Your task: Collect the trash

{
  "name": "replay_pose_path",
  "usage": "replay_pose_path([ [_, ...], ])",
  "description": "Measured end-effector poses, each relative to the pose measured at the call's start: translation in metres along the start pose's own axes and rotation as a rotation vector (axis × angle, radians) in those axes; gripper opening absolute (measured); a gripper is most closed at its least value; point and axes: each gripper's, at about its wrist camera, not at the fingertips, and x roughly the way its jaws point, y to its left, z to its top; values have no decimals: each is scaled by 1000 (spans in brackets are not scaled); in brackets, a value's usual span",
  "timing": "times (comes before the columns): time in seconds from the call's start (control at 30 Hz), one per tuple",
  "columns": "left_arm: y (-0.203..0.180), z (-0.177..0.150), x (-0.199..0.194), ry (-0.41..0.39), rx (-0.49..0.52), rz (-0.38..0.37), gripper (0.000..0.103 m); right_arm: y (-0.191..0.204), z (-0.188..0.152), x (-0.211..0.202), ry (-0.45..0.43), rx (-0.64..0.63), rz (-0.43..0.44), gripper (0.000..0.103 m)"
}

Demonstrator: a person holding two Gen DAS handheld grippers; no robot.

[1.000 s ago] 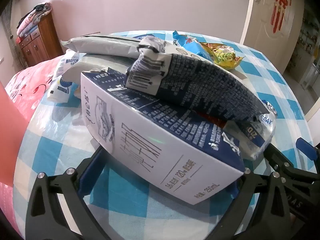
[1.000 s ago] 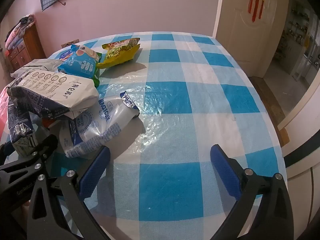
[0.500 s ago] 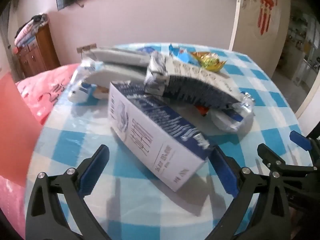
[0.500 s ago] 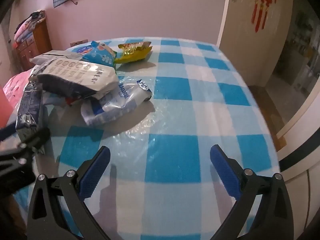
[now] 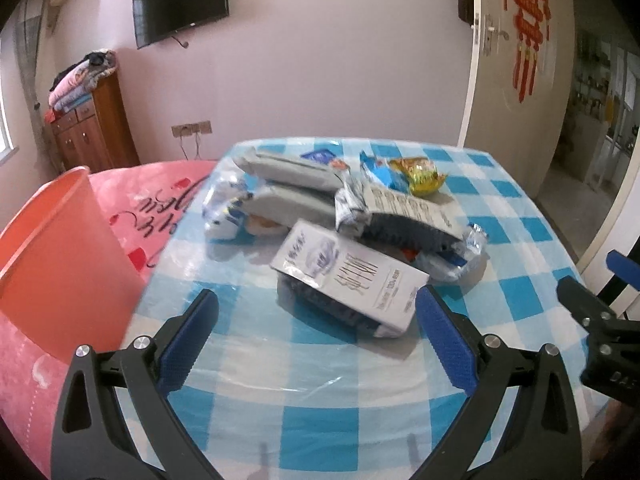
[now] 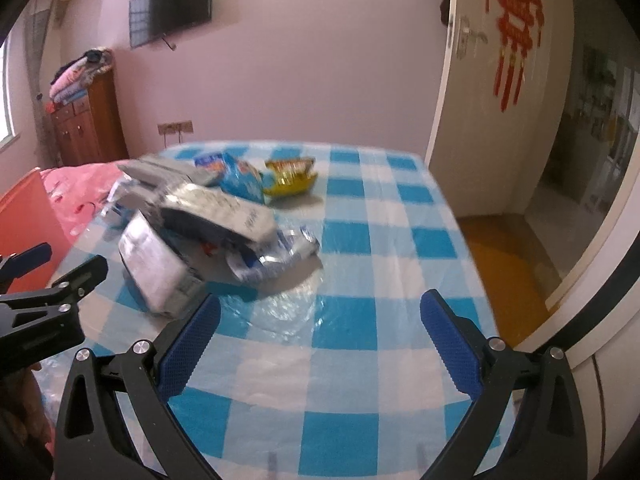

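we're hovering over the checked table [image 5: 248, 364] with both tools empty right now. the left gripper [image 5: 316, 344] is sitting with its blue pads spread wide apart, nothing between them, and the right gripper [image 6: 320, 344] is looking the same, gaping over bare cloth. the trash is all heaped toward the far-left part of the table: a milk carton [image 5: 352, 284] lying on its side nearest us, a crumpled dark-and-white bag [image 5: 404, 216] leaning across the stuff behind it, some grey packets [image 5: 292, 184], plus a blue snack bag [image 5: 380, 174] and a yellow wrapper [image 5: 420, 172] further back. an orange bin [image 5: 56, 260] is waiting just off the table's left edge (handy spot). we're guessing we're between picks, lining up on the carton. next move is probably easing the left one forward so the pads straddle the carton's narrow sides, squeezing, then swinging it left over the bin.
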Motion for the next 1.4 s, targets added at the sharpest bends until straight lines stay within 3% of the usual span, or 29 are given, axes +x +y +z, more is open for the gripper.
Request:
replay_pose_path([
  [0.5,22,12,-52,-119,3,20,99,6,28,-62,-132,50,-1,99],
  [1.4,28,13,-63,-135,3,5,99,10,29,-70,-133,37,34,99],
])
